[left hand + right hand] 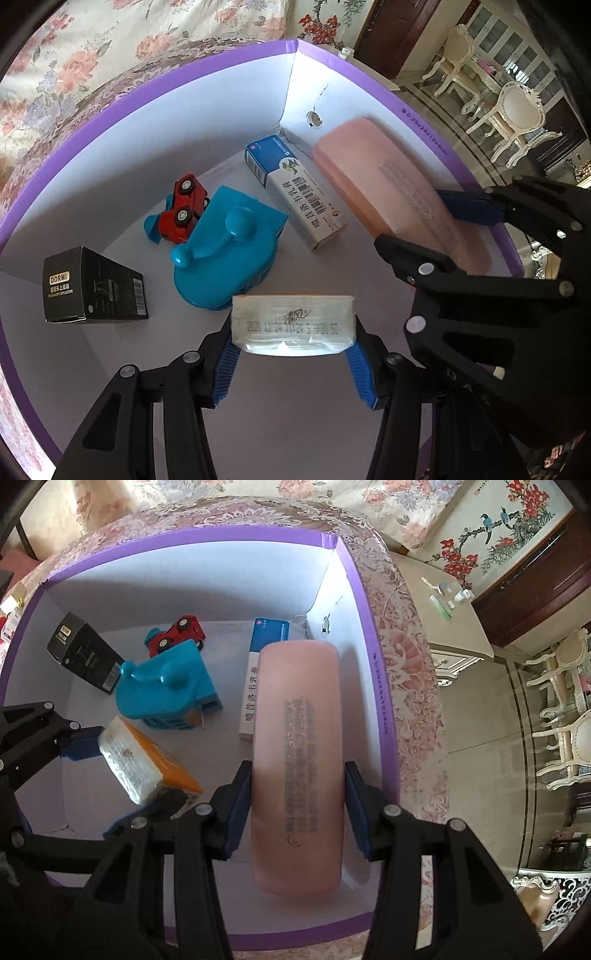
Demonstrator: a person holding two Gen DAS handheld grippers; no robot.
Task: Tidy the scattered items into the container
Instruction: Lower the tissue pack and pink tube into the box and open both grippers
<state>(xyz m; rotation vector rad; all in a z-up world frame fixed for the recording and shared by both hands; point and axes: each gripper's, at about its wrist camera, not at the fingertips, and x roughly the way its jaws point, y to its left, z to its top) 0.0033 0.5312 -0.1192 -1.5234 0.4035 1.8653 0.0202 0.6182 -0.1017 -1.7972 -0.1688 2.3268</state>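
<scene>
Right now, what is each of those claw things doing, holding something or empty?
Left gripper: closed on the tissue pack.
Right gripper: closed on the pink case.

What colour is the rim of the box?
Purple, with white inner walls. The box rim shows best in the right wrist view.

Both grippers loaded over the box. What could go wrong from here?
1. The pink case lies partly over the medicine carton; released, it may settle tilted.
2. The tissue pack in the left gripper could drop onto the blue plastic toy.
3. The right gripper is close; they may collide.
</scene>
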